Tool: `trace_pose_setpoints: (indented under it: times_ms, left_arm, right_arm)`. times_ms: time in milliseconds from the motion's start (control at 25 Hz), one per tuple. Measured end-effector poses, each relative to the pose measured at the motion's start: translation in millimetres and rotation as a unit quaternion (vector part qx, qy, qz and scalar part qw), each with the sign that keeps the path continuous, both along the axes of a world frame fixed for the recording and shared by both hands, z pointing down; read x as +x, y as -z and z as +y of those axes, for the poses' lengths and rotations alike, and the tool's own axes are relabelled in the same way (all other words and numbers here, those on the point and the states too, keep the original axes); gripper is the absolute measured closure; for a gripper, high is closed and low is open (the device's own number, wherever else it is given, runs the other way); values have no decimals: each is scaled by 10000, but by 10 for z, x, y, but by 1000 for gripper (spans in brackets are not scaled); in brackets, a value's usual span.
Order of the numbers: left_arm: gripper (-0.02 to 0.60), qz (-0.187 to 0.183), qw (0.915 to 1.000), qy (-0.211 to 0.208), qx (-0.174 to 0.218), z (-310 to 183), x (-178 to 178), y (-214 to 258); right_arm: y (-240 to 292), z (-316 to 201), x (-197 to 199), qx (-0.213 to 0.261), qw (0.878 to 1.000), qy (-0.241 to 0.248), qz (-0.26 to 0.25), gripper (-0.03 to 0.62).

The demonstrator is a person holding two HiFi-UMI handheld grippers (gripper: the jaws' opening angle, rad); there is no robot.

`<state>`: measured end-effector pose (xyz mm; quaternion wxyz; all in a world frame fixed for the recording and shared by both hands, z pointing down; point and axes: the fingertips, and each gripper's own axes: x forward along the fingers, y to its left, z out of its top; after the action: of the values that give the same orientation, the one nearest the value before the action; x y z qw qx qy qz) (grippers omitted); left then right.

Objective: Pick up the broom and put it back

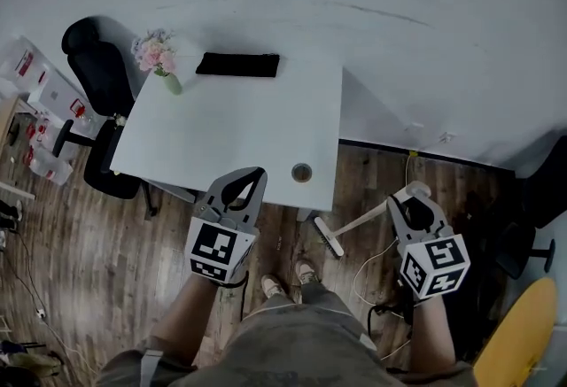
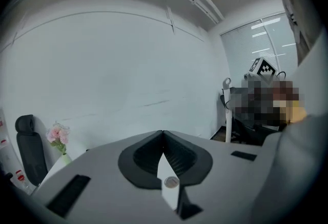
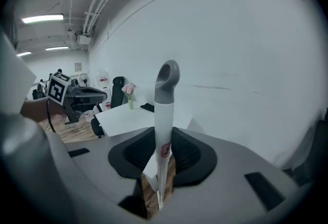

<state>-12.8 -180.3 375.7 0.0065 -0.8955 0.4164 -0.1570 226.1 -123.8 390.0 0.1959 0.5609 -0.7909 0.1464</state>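
White broom clamped near its handle top by the right gripper, head slanting down to the wooden floor beside the table: a carrying grip, likely. Left gripper is pinched closed on nothing, simply spare

Table stands against the wall. On it: vase of flowers at the far left corner, flat pad just right of it. Office chair left of the table. Broom: head before the table's near right corner, handle between the jaws of the right gripper. Left gripper over the table's near edge.
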Motion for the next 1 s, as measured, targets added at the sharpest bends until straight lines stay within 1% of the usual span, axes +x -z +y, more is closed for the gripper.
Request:
trace_pose_setpoints:
  times_ms: [240, 480, 600, 720, 800, 880, 1000]
  left_arm:
    - [565, -35, 9996, -267, -126, -243, 430, -192]
    - [565, -104, 9984, -394, -402, -430, 677, -490]
    - [565, -143, 9977, -331, -578, -532, 743, -698]
    - [565, -175, 9967, -277, -749, -643, 794, -912]
    - [565, -207, 9959, -262, -839, -731, 833, -1043]
    - [565, -265, 9951, -250, -914, -805, 872, -1173]
    - [565, -356, 9936, -211, -1047, -880, 911, -1379]
  right_arm:
    - [-255, -271, 462, 12, 9967, -795, 147, 480]
    - [-679, -458, 902, -116, 9872, -1559, 312, 479]
    - [-921, -549, 1144, -94, 9791, -2001, 343, 479]
    - [-1144, -653, 1382, 46, 9667, -2541, 298, 479]
    - [-1313, -744, 1510, 57, 9586, -2835, 258, 479]
    - [-1514, -827, 1607, -38, 9525, -3036, 228, 479]
    - [-1838, -925, 1701, -251, 9465, -3205, 288, 479]
